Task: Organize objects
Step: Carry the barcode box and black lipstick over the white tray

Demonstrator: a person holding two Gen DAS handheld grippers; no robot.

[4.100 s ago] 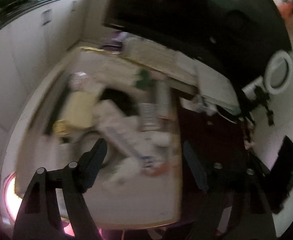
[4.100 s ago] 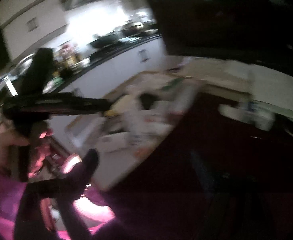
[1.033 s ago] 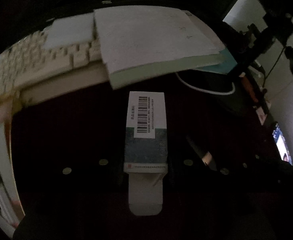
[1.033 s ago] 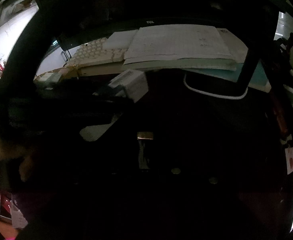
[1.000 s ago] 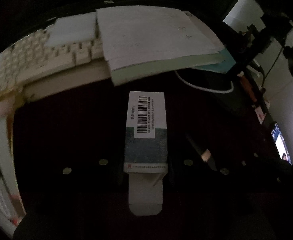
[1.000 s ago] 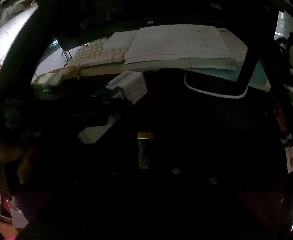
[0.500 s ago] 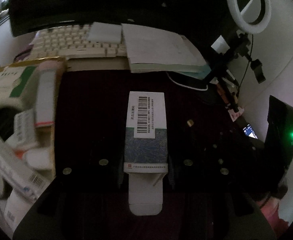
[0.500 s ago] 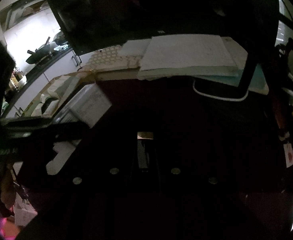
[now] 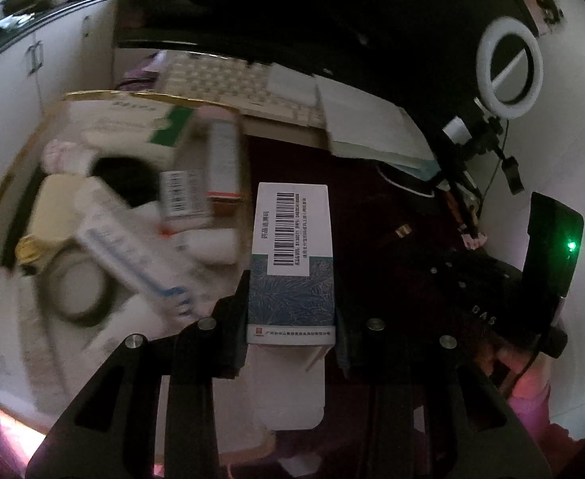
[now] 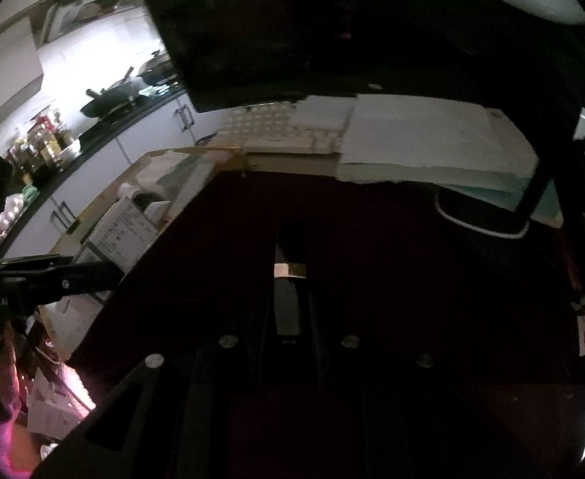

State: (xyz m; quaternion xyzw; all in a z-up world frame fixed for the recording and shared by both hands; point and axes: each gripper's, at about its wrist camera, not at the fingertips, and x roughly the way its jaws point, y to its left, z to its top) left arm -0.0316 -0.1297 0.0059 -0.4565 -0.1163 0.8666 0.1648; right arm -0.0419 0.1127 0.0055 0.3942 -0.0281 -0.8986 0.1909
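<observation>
My left gripper (image 9: 291,311) is shut on a white and blue-green medicine box (image 9: 292,255) with a barcode label, its end flap open toward the camera. It holds the box above the edge between a cardboard tray (image 9: 12,183) of medicine boxes and tubes and the dark red table (image 9: 372,215). My right gripper (image 10: 290,275) is shut on a slim dark object with a gold band (image 10: 289,269), held over the dark red table (image 10: 392,239). The left gripper with its box shows at the left of the right wrist view (image 10: 120,239).
A cream keyboard (image 9: 228,80) and a stack of papers (image 9: 368,127) lie at the back under a dark monitor (image 9: 292,8). A ring light (image 9: 508,72) stands at the right. White cabinets (image 9: 32,72) are at the left. A phone (image 10: 480,215) lies near the papers.
My left gripper has drawn back and swung left with the medicine box, bringing the cardboard tray into view. My right gripper has drawn back slightly, still holding the dark object.
</observation>
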